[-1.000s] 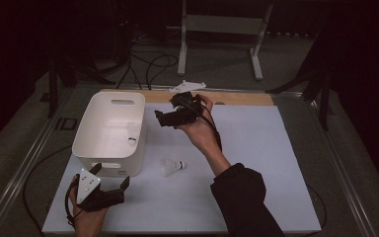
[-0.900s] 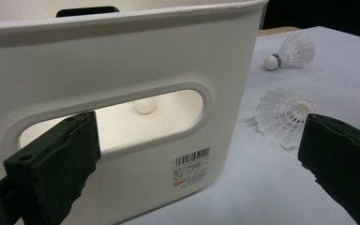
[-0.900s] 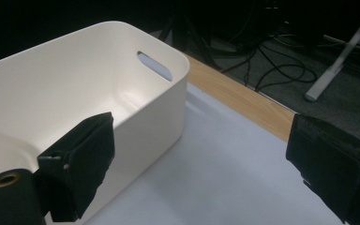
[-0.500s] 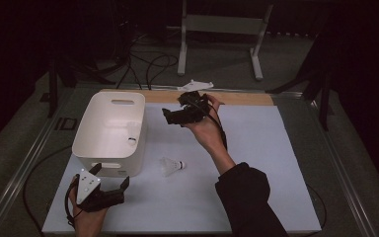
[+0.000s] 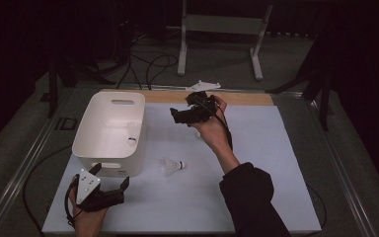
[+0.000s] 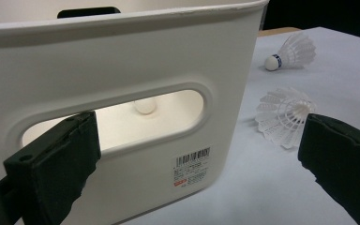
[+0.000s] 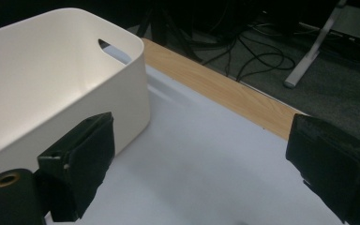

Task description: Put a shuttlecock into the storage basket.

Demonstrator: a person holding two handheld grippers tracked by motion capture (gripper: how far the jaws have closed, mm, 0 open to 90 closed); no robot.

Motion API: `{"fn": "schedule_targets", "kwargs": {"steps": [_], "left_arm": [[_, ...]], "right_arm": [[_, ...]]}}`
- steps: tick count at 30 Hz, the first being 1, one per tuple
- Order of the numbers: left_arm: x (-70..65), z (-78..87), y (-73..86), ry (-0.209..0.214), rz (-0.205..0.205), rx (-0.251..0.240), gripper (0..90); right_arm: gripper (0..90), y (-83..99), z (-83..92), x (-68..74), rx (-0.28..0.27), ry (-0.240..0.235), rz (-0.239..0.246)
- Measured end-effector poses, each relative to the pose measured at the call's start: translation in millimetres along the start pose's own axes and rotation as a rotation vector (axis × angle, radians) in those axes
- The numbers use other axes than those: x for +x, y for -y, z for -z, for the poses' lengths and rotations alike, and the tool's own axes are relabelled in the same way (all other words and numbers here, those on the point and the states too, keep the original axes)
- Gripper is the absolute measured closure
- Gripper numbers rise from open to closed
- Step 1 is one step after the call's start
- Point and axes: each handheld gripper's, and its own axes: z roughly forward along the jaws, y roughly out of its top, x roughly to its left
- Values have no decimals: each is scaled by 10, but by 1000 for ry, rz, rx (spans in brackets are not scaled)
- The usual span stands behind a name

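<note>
Two claws work over a white table, and going from the left the first is the left claw, held low at the near left corner with its jaws spread wide and nothing between them. Straight ahead of it, just beyond the jaw tips, stands a white tub with a slot handle in its near wall. In the left gripper view that handle slot sits between the jaws, and through it a small white ball-like thing shows inside the tub; what it is cannot be told. A barcode label is stuck below the slot.

To the right of the left claw, near its right jaw, a white shuttlecock lies on its side on the table. The left gripper view shows it close by and a second shuttlecock farther off.

Farther right, the right claw is held up above the table in the right hand, released and empty. Its jaws point toward the tub, which lies ahead of it and to its left, with a wooden strip along the far table edge.
</note>
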Motion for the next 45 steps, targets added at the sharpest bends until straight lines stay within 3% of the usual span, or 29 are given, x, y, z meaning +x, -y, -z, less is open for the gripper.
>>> {"fn": "schedule_targets", "kwargs": {"steps": [19,45], "left_arm": [[-6,-1,1,-2,-5,0,0],[-16,5,0,-1,-4,0,0]], "right_arm": [[81,116,37,-175,22,40,-6],[76,255,-6,-300,61,78,-24]]}}
